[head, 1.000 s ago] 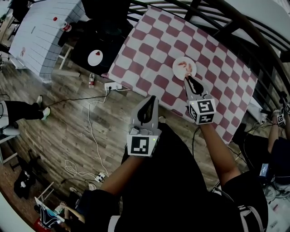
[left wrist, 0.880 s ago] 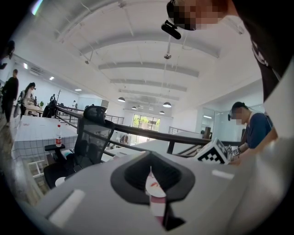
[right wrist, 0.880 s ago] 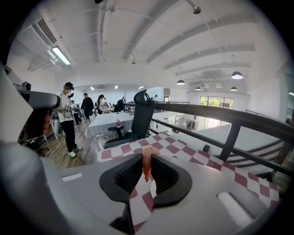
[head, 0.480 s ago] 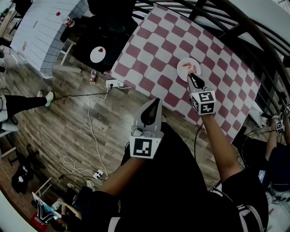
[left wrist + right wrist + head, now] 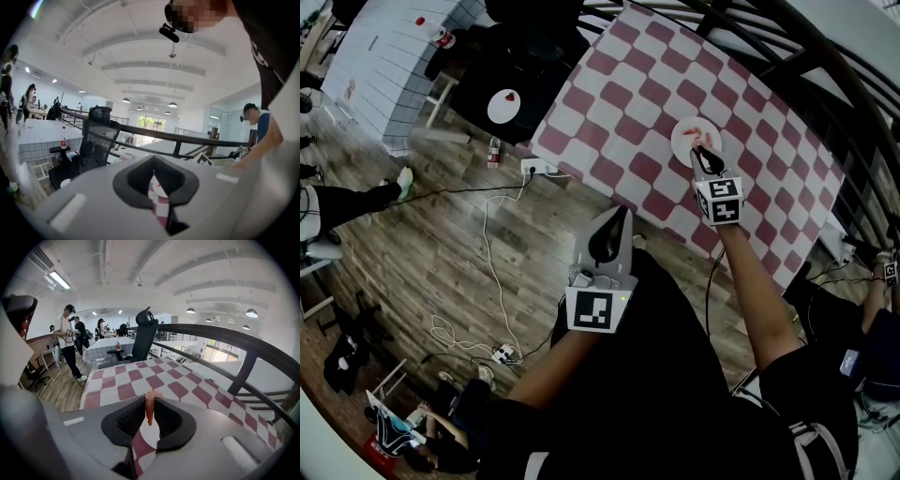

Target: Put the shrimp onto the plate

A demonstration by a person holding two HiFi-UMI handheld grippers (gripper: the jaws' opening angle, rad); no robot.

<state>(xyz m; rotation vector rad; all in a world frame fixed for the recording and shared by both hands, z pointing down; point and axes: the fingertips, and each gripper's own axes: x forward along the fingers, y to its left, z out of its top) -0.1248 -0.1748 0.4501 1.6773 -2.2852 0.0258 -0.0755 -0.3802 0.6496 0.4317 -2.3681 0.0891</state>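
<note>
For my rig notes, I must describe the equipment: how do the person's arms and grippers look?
The left gripper and right gripper have light grey bodies, black pads and a white cube with black square markers each. A thin dark cable runs by the right arm. The person wears a black top with short sleeves.

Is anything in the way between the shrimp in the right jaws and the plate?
Nothing visible. The right gripper is shut on the shrimp directly over the plate, with only open air between them.
</note>
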